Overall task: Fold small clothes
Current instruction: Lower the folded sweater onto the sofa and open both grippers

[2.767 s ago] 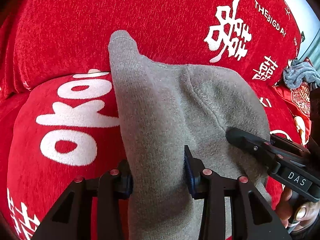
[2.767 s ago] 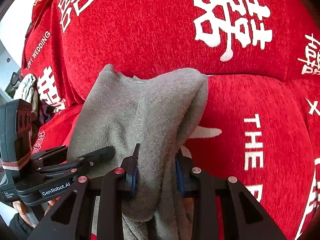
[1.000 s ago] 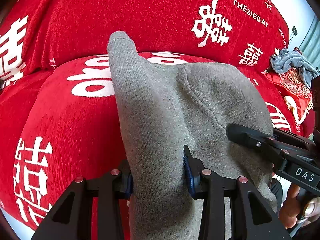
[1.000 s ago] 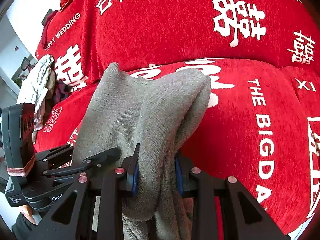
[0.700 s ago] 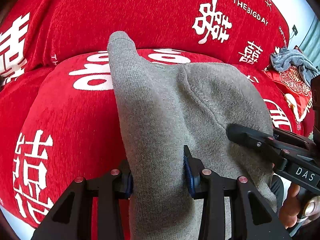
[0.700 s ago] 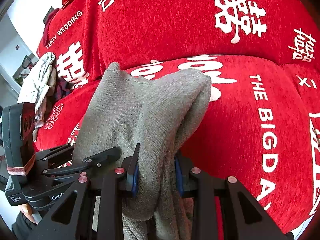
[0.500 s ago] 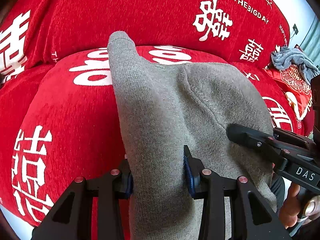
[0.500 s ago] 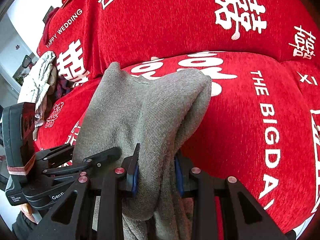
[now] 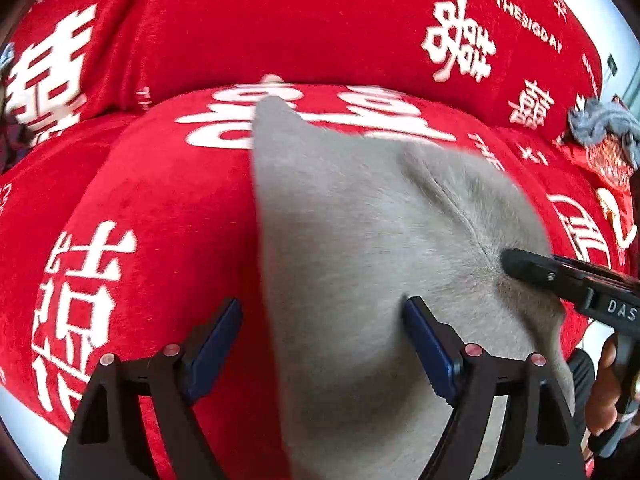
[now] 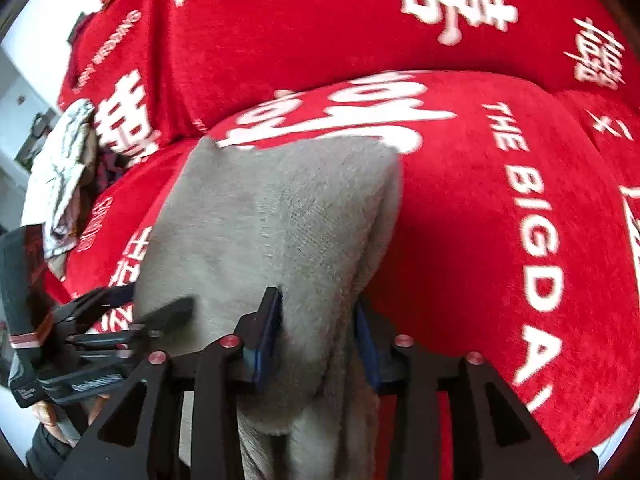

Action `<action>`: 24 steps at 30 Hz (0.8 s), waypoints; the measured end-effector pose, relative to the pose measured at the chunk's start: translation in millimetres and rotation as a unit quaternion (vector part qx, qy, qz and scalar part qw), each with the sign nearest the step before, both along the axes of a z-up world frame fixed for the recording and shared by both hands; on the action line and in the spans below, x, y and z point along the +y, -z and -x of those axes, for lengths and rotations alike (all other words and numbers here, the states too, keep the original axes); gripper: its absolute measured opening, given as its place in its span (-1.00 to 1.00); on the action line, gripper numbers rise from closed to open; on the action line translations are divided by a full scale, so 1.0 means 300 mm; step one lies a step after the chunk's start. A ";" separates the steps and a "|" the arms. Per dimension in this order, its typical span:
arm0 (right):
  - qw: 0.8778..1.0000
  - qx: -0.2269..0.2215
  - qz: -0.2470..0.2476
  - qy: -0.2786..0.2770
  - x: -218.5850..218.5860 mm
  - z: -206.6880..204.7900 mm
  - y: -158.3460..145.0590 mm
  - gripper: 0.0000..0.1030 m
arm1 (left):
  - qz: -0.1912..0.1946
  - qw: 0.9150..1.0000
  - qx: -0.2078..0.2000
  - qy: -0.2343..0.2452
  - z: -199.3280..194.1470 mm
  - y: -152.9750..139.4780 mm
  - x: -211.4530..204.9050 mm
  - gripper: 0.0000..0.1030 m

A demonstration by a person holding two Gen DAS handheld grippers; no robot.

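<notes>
A red cover with white lettering lies beyond both jaws. The grey garment drapes between them. The left gripper has just been opening, its pads clear of the cloth. The right gripper, also just opening, still touches the fold.

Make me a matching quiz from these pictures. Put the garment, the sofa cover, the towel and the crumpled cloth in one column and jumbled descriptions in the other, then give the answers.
Things:
1. garment
2. sofa cover
3. towel
4. crumpled cloth

Descriptions:
A. white with dark streaks, at the left edge of the right wrist view
B. red with white lettering
C. blue-grey, bunched at the right edge of the left wrist view
D. plain grey, front and centre in both views

Pairs: 1-D, 2-B, 3-C, 4-A
</notes>
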State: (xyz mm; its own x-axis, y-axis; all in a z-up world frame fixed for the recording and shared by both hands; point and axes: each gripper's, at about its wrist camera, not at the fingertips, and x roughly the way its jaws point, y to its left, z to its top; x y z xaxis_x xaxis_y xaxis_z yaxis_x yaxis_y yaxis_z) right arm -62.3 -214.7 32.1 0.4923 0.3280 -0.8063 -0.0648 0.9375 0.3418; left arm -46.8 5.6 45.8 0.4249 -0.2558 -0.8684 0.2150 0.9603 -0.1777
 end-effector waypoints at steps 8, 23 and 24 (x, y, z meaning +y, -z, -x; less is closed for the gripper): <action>0.980 -0.131 0.131 -0.079 0.152 0.126 -0.155 0.08 | -0.072 0.996 -0.041 -0.028 -0.014 -0.060 -0.006 0.63; 0.988 -0.073 0.108 -0.080 0.117 -0.061 -0.063 0.07 | -0.118 0.992 -0.024 -0.034 -0.114 -0.023 -0.029 0.63; 0.986 -0.088 0.107 -0.094 0.133 -0.016 -0.081 0.07 | -0.118 0.992 -0.029 -0.031 -0.097 -0.031 -0.031 0.63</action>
